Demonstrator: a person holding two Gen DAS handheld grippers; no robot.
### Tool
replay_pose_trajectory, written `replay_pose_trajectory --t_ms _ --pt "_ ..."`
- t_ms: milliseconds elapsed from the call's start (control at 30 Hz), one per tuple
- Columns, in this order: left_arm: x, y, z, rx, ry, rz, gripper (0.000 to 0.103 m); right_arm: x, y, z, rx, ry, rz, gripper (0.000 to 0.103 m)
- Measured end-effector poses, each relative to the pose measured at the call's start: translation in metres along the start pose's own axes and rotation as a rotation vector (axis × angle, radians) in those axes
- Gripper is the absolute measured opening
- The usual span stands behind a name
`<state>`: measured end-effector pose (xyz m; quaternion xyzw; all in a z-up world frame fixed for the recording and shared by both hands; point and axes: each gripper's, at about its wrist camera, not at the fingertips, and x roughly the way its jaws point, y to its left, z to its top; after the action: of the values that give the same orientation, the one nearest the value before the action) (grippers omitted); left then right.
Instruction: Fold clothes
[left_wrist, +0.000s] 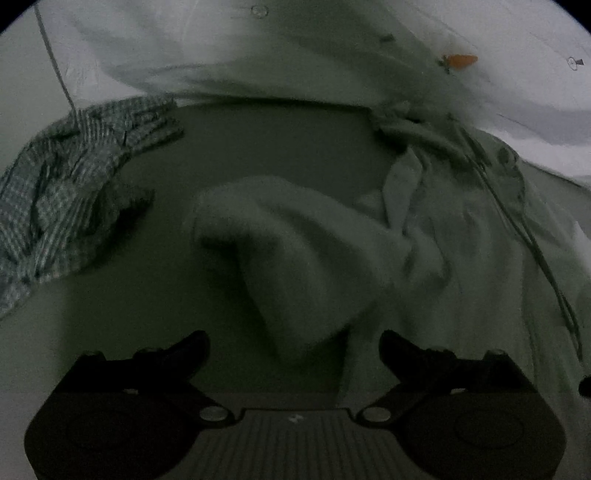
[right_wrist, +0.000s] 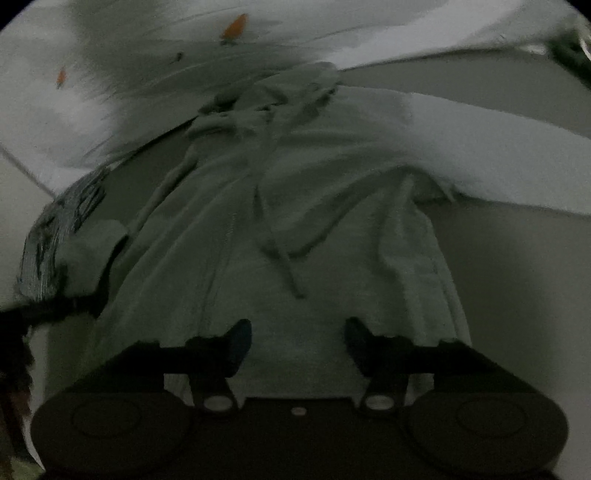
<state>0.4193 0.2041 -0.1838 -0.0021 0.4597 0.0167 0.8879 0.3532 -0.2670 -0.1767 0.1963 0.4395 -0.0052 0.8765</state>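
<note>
Pale fleecy hooded garment with drawcords (right_wrist: 280, 229) is lying rumpled on the dim surface (left_wrist: 258, 147), sleeve (left_wrist: 295, 251) bunching up. Left gripper (left_wrist: 294, 345) is hovering, fingers spread wide, empty. Right gripper (right_wrist: 298, 338) is parting over the hem, pinching nothing. Advice: flatten the sleeve before folding.

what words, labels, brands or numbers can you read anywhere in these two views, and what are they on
No readable text in either view.
Pale sheet with small orange carrot prints: pictures only, no lettering.
Small dark marks on that sheet: too small and blurred to read.
Pale hooded sweatshirt with drawstrings: no label or print visible.
Grey checked shirt: pattern only.
Small pale mark on the left gripper body: too blurred to read.
</note>
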Motion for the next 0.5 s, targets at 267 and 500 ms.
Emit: replay_pose_trajectory --t_ms 267,500 --pt "0.024 0.0 0.014 -0.06 0.004 -0.043 0.045 0.008 0.008 0.004 -0.084 -0.005 -0.006 0.07" --pt "-0.015 0.039 0.012 -0.269 -0.135 -0.036 0.012 0.006 0.012 -0.002 -0.122 -0.017 -0.023 0.07"
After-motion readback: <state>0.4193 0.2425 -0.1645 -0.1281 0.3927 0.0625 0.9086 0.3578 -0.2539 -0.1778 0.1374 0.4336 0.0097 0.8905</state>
